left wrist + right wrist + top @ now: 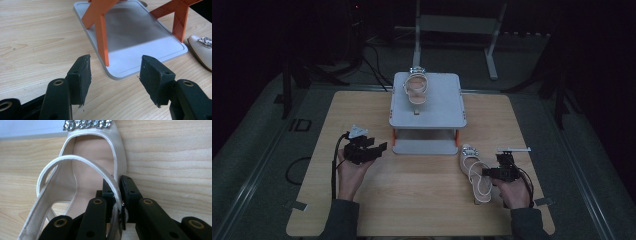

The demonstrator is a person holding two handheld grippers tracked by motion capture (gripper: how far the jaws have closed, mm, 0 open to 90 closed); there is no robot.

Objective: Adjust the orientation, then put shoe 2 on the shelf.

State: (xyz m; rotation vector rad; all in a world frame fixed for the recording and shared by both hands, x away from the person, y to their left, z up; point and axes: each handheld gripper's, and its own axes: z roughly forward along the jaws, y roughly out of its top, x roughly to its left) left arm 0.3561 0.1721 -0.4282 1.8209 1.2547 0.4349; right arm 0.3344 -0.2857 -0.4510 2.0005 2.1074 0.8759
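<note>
A grey two-tier stand [428,106] on orange legs [101,32] is set at the far middle of the wooden tabletop [422,200]. One white sandal [416,88] is laid on its top shelf, towards the far left corner. A second white sandal [475,172] with a jewelled toe [87,123] is lying on the tabletop just right of the stand's near right corner. Its side strap [113,186] is pinched between the closed right tongs [492,172]. The left tongs [379,148] are held open and empty, near the stand's lower shelf [130,37] on the left. Bare wood is left along the near edge, between the two hands. The room beyond is dark; cables and metal frames are seen on the floor at the far side.
</note>
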